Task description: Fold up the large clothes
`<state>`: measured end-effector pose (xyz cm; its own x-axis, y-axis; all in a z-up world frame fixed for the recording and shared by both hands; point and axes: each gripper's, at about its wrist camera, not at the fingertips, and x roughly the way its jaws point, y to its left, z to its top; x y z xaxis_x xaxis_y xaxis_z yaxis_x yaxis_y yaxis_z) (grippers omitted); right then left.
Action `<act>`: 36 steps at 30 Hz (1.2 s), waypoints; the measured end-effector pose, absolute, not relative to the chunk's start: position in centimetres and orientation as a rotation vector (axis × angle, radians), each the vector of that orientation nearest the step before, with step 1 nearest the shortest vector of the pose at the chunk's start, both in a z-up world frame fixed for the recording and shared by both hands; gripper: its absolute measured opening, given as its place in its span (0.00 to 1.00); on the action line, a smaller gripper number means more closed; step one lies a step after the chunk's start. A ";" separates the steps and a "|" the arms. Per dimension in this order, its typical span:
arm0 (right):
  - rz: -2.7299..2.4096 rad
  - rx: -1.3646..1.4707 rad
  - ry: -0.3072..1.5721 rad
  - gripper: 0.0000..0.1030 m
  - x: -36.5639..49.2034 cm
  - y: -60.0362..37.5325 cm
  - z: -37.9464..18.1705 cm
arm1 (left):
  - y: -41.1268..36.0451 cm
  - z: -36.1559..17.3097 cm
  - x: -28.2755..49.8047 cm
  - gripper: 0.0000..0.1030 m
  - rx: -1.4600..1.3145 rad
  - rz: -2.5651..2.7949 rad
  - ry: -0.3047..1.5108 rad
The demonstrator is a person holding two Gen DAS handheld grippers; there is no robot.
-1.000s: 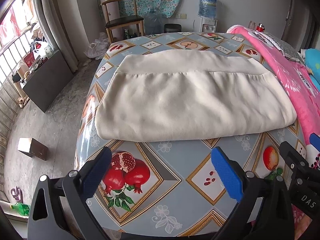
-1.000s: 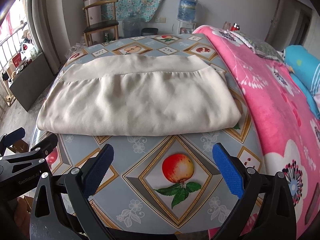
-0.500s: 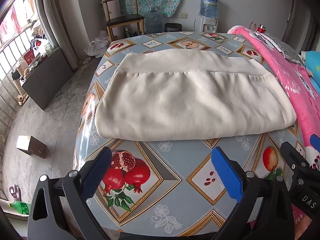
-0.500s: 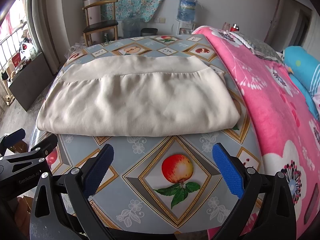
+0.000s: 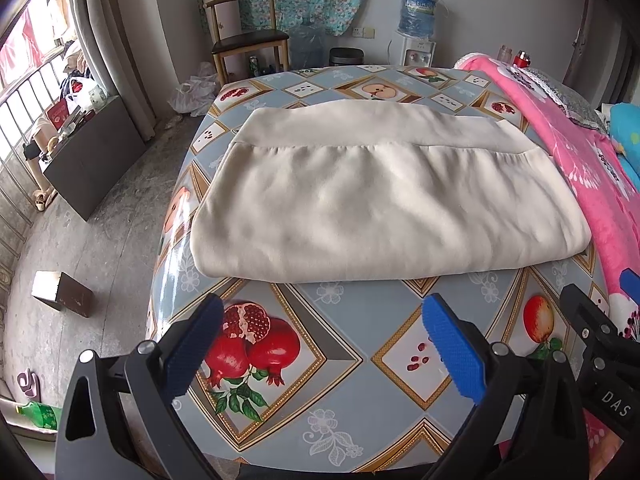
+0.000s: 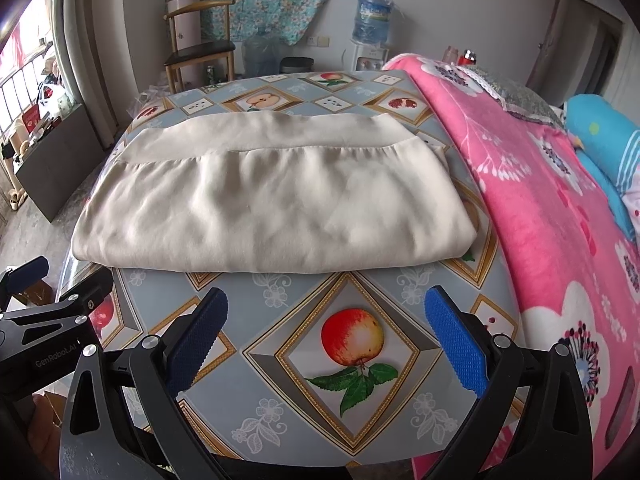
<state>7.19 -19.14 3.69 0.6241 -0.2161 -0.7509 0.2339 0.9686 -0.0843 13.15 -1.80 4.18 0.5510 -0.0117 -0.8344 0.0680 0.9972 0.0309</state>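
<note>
A cream garment [image 5: 380,204] lies folded into a wide flat rectangle on the fruit-patterned table [image 5: 332,360]; it also shows in the right wrist view [image 6: 272,204]. Its folded edge faces me. My left gripper [image 5: 322,320] is open and empty, above the table's near edge, short of the garment's left half. My right gripper [image 6: 326,314] is open and empty, short of the garment's right half. Each gripper shows at the edge of the other's view.
A pink flowered blanket [image 6: 560,216] lies along the table's right side, with a blue pillow [image 6: 604,132] beyond. A wooden chair [image 5: 248,40], a water dispenser [image 5: 416,28] and a bin stand behind the table. A dark cabinet [image 5: 96,160] and a small box [image 5: 62,294] are on the floor left.
Both views have shifted only slightly. The garment has not moved and both grippers stay open.
</note>
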 end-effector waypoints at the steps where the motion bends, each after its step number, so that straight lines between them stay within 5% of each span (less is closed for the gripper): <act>1: -0.259 0.021 0.859 0.93 7.2 -19.1 3.7 | -1.8 4.2 13.1 0.95 0.062 -0.047 0.986; 36: -0.265 0.015 0.858 0.93 6.9 -19.4 3.9 | -1.8 4.4 13.1 0.95 0.061 -0.043 0.985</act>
<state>6.90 -19.37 3.86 0.6229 -0.2251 -0.7492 0.2368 0.9670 -0.0937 13.14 -1.83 4.36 0.5525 -0.0087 -0.8335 0.0637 0.9975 0.0318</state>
